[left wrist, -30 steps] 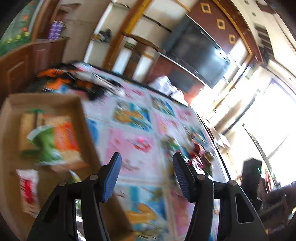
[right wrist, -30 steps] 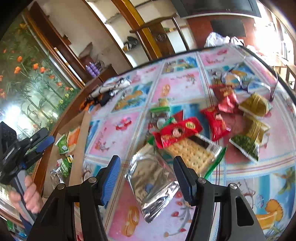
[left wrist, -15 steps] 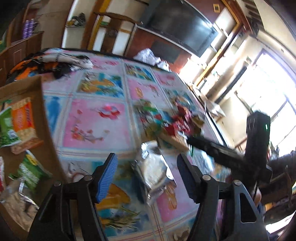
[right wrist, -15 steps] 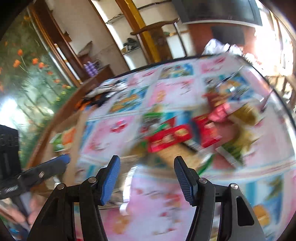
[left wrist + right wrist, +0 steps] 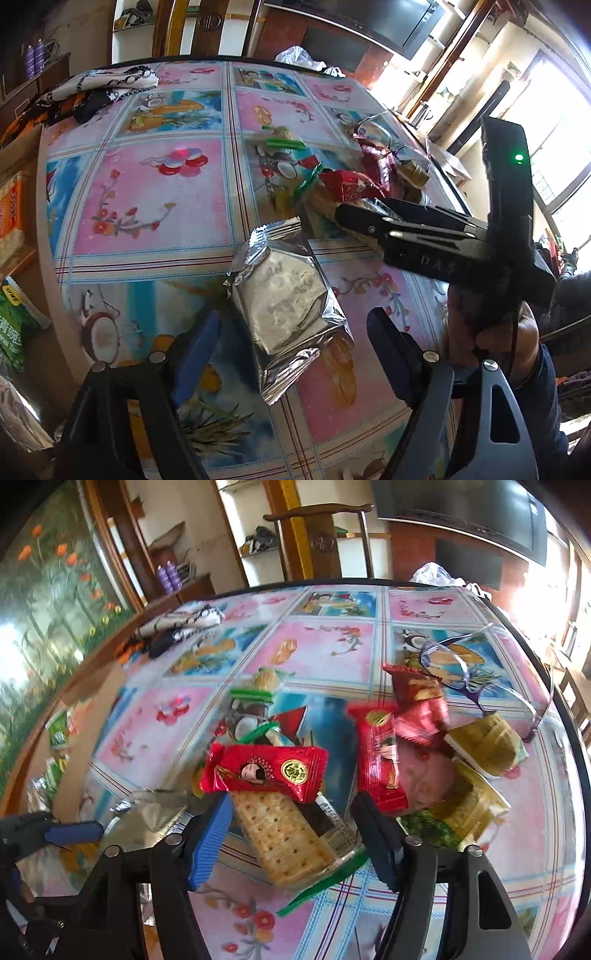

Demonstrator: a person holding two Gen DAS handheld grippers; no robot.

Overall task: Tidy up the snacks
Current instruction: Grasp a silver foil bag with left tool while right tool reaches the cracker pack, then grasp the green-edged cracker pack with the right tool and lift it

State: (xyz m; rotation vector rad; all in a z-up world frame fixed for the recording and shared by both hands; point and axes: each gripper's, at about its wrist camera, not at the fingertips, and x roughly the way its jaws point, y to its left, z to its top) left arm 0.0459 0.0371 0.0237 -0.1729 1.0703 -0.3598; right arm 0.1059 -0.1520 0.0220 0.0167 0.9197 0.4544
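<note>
A silver foil snack packet (image 5: 284,295) lies on the patterned tablecloth, between and just ahead of my open left gripper (image 5: 291,350). My right gripper (image 5: 295,830) is open, its fingers on either side of a clear-wrapped cracker packet (image 5: 284,834). A red wrapped snack (image 5: 264,771) lies across the crackers' far end. More red packets (image 5: 380,757) and olive-green packets (image 5: 487,746) lie to the right. The right gripper also shows in the left wrist view (image 5: 354,218), over the snack pile. The foil packet shows at the left of the right wrist view (image 5: 147,819).
A cardboard box (image 5: 18,155) with snacks inside stands off the table's left edge. Dark and white cloth (image 5: 99,88) lies at the far left of the table. Clear-framed glasses (image 5: 480,672) lie at the far right. The round table edge (image 5: 569,716) curves close on the right.
My left gripper swung from the box to the foil packet. My right gripper moved right from the foil packet to straddle the cracker packet.
</note>
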